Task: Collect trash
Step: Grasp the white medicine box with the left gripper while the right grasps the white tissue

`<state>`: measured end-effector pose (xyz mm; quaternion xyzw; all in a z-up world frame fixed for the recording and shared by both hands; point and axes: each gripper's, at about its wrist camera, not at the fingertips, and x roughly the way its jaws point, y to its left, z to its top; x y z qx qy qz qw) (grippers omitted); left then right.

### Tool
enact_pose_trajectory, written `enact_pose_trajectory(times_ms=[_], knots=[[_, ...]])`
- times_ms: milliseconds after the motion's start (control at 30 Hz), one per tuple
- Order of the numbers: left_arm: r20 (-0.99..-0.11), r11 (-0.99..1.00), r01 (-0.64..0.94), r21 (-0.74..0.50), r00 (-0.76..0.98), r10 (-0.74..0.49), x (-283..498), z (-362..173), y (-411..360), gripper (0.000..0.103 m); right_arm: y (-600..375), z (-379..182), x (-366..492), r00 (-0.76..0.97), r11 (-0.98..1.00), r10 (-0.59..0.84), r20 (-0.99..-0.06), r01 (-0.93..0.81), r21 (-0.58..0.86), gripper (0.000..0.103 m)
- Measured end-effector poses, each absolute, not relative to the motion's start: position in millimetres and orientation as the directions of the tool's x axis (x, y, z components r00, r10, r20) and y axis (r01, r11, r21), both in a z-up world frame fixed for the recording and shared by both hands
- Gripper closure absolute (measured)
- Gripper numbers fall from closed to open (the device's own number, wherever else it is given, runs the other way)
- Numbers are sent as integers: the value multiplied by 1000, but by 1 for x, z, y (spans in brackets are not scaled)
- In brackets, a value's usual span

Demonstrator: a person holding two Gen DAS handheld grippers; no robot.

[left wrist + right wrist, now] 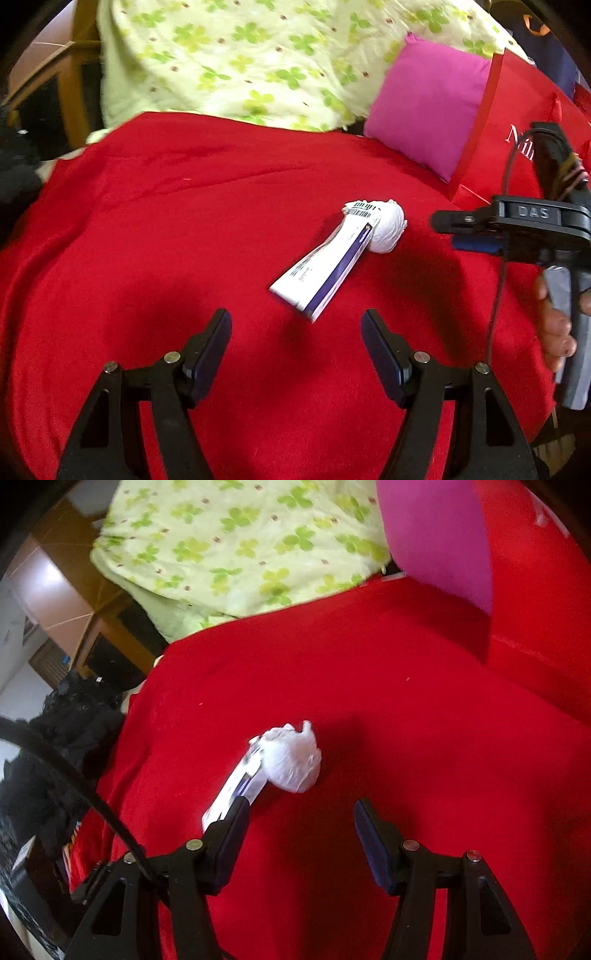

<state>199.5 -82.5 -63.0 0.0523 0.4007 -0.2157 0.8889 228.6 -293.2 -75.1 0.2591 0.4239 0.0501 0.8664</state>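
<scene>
on a red blanket (184, 229) spread over a bed lie two pieces of trash, touching each other: a flattened white and purple carton (325, 269) with a barcode at its far end, and a crumpled white paper ball (388, 229) resting against that far end. behind them a pale green clover-print quilt (240, 62) is bunched up, and a magenta pillow (424, 107) leans beside a red paper bag (517, 129) with white lettering at the right.

the left gripper (295, 328) hangs over the blanket, released, its jaws spread with only red cloth between them; the near corner of the carton lies just ahead of the gap, apart from both fingers.

the right gripper (301, 814) is also released, holding nothing. in its own view the paper ball (291, 760) sits just ahead, and the carton (236, 794) runs down toward its left finger, whose tip overlaps the carton's near end; i cannot tell whether they touch. in the left wrist view this right gripper (448, 230) comes in from the right edge, near the ball, with a person's hand (554, 325) wrapped around its grey handle.
</scene>
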Motion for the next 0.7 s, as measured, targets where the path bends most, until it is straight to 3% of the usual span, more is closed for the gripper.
enact_pose_trajectory(times_ms=[500, 567, 600, 667, 700], knots=[[-767, 829, 526, -192, 447, -461, 264, -104, -114, 29, -307, -130, 292, 609, 701, 520, -599, 96, 706, 41], [-769, 828, 523, -201, 439, -464, 265, -105, -113, 29, -305, -130, 294, 605, 699, 535, -589, 75, 712, 59], [-768, 829, 519, -211, 437, -469, 266, -106, -112, 31, -302, -130, 296, 599, 703, 540, -591, 66, 709, 61], [-767, 832, 509, -222, 435, -471, 266, -104, -110, 45, -298, -128, 296, 604, 714, 531, -594, 59, 698, 66], [-770, 833, 506, -224, 431, -469, 266, -104, -110, 45, -297, -126, 294, 609, 717, 527, -592, 55, 695, 68]])
